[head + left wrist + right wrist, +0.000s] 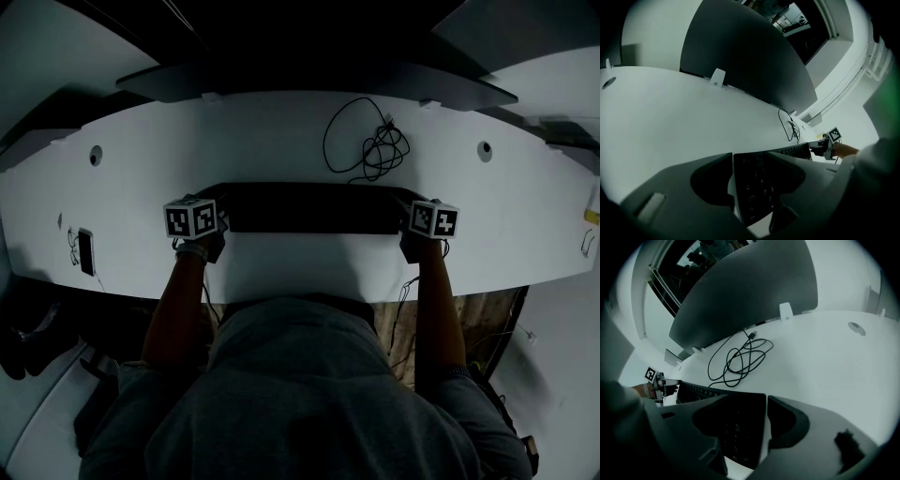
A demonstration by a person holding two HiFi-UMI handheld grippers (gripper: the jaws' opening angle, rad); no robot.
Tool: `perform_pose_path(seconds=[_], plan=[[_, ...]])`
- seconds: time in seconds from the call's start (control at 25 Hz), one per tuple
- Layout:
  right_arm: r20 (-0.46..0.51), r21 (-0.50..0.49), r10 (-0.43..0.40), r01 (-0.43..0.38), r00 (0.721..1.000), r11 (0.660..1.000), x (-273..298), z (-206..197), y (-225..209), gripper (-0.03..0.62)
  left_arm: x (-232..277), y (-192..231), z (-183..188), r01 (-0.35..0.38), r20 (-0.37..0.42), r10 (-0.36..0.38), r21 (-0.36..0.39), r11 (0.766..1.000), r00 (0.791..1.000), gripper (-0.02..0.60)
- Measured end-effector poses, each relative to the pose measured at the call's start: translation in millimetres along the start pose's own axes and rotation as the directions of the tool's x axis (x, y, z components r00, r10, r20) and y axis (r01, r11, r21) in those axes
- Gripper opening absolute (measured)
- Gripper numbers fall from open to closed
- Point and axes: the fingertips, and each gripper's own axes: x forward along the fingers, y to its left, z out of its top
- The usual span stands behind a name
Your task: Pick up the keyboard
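Note:
A long black keyboard (314,208) lies flat on the white desk (281,131), close to the person. My left gripper (223,223) is at the keyboard's left end and my right gripper (409,227) at its right end. In the left gripper view the keyboard's end (752,199) sits between the spread jaws of my left gripper (750,174), with a strip of white desk showing beside it. The right gripper view shows the same: the keyboard (736,439) lies between the jaws of my right gripper (746,427), and the pads do not press on it.
A coiled black cable (375,145) lies on the desk behind the keyboard. A dark grey partition panel (319,80) runs along the desk's far edge. Two round cable holes (95,156) (485,148) are set in the desk top. A small dark flat object (85,251) lies at the near left.

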Motion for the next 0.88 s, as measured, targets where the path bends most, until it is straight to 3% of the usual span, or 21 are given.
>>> perform_pose_path(seconds=[0.88], plan=[[-0.11,0.102,0.129,-0.118,0.985,0.988,8.5,-2.8,2.1,0.238,17.6,0.1,-4.9,0.043,-0.096,-0.048,-0.047,0.998,0.994,0.219]])
